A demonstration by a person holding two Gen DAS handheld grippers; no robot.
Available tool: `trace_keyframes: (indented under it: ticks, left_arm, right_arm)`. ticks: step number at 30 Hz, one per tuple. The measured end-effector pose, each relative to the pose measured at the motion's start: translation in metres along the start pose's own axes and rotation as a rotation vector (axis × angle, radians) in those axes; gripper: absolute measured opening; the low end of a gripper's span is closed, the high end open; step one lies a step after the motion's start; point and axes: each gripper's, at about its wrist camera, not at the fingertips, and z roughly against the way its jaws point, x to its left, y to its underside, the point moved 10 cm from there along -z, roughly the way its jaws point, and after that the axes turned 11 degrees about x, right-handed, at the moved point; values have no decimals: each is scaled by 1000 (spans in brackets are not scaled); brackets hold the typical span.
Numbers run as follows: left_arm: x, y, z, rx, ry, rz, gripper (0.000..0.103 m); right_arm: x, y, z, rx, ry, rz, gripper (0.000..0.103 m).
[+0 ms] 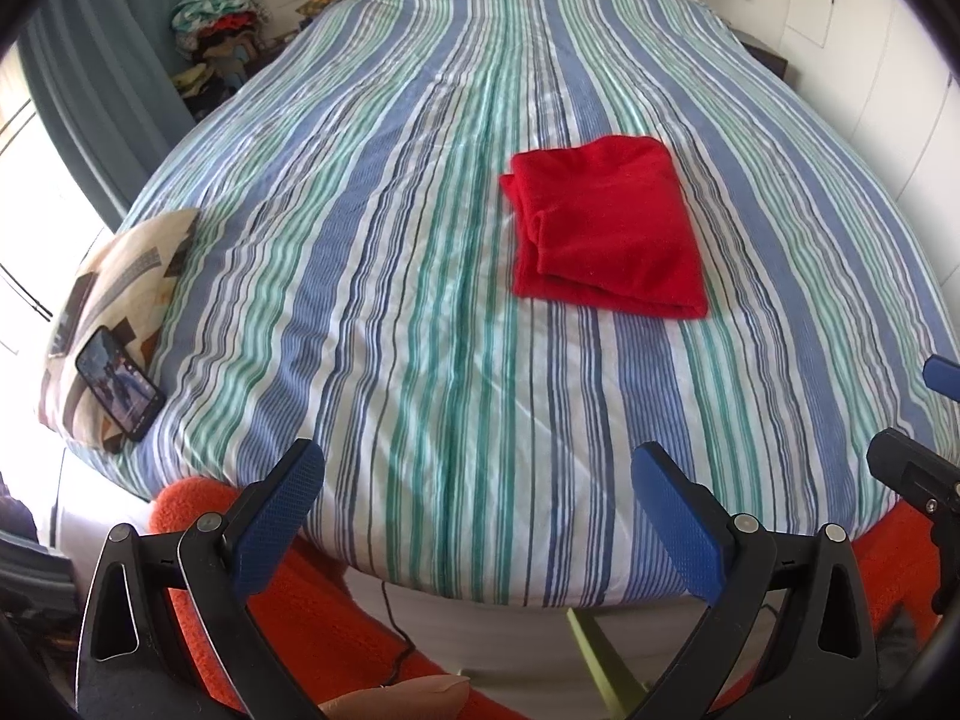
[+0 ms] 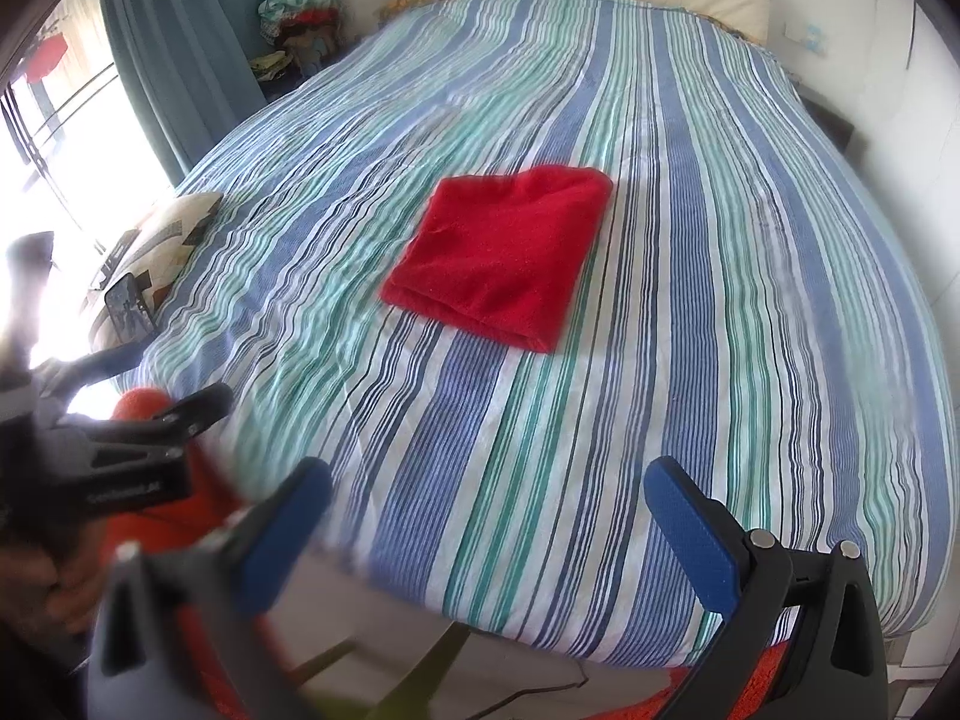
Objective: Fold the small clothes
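A red garment point(image 1: 606, 228) lies folded into a neat rectangle on the striped bed cover, right of the middle; it also shows in the right wrist view point(image 2: 501, 255). My left gripper point(image 1: 477, 468) is open and empty, held back over the near edge of the bed, well short of the garment. My right gripper point(image 2: 489, 483) is open and empty, also back at the near edge. Its blue pad shows at the right edge of the left wrist view point(image 1: 942, 378).
The blue, green and white striped cover point(image 1: 420, 300) spans the bed. A patterned cushion point(image 1: 120, 300) with a phone point(image 1: 120, 384) leaning on it sits at the left edge. A pile of clothes point(image 1: 222, 30) stands far left. An orange rug point(image 1: 312, 612) lies below the bed.
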Motion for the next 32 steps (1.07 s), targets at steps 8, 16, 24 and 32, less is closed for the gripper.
trace_keyframes:
  ticks: [8,16,24,32]
  left_arm:
    - [-1,1,-2,10,-14,-4,102]
    - [-2,2,-6,19,-7,-2,102]
    - [-7,2,-4,11,-2,-22,102]
    - [-13,1,1,-11,-12,-49,102]
  right_arm:
    - [4,0,1,6,-8,1,103]
    - [3,4,-3,21,0,2,103]
    - [3,4,-4,22,7,4,103]
    - [1,3,-4,21,6,-5,103]
